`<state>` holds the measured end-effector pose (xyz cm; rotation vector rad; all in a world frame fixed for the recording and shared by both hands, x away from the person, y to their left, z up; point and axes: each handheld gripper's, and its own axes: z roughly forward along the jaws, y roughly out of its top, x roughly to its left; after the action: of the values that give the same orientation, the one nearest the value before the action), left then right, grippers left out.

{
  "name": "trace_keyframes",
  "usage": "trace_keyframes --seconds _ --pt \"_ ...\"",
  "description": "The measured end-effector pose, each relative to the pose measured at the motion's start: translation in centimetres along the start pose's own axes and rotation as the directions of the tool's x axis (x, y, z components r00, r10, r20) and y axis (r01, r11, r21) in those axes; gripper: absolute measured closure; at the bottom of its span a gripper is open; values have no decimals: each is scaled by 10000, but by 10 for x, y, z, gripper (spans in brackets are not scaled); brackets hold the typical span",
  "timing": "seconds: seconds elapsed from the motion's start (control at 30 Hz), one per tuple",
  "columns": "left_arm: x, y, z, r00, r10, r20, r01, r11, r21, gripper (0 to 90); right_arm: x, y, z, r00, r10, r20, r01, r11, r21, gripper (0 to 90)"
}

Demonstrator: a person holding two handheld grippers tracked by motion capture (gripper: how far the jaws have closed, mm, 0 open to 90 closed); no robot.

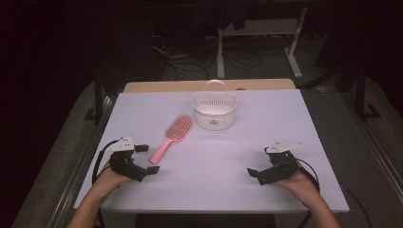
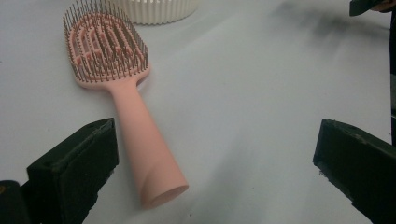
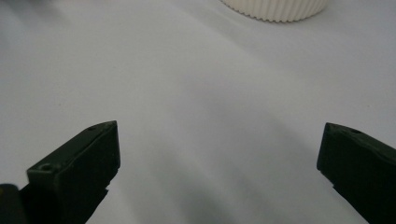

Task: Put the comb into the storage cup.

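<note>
Here the work is shown at its outset, as judged from the layout. The pink hairbrush (image 1: 172, 137) is seen lying flat on the white tabletop (image 1: 237, 156), untouched, and no grasp has been made. The left claw (image 1: 146, 159) is held low just beside the end of the brush handle, its jaws spread wide; in the left gripper view the handle end (image 2: 161, 189) is seen between the two black jaws, nearer the left one and apart from both. The right claw (image 1: 259, 164) is held well apart from the brush on the other side of the tabletop, its jaws likewise spread, with nothing between them. The white slotted basket (image 1: 214, 110) stands upright just beyond the bristle head, near it; whether the two touch cannot be told.

What is left, in all likelihood, is the whole of the handling: closing on the handle, lifting, and setting the brush down, possibly in the basket.

The long axis of the brush is laid diagonally in the high view. The handle is pointed toward the person's near left, and the bristle head (image 2: 105, 44) toward the basket. The bristles are turned upward.
</note>
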<state>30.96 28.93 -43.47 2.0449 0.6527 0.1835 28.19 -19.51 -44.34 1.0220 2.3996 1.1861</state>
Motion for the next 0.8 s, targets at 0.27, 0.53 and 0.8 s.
trace_keyframes --seconds 0.27,0.53,0.8 --pt "1 1 -2 10000 -42 -11 42 10000 -35 0 0 1 -1 10000 40 -36 -41 10000 -79 0" --pt "3 5 -4 9999 -137 -43 137 9999 -90 0 2 2 -1 9999 -4 -125 3 10000 -92 0" --pt "5 10 -3 9999 -123 -102 122 9999 -104 0 4 4 0 9998 -109 -164 107 9999 -134 0"
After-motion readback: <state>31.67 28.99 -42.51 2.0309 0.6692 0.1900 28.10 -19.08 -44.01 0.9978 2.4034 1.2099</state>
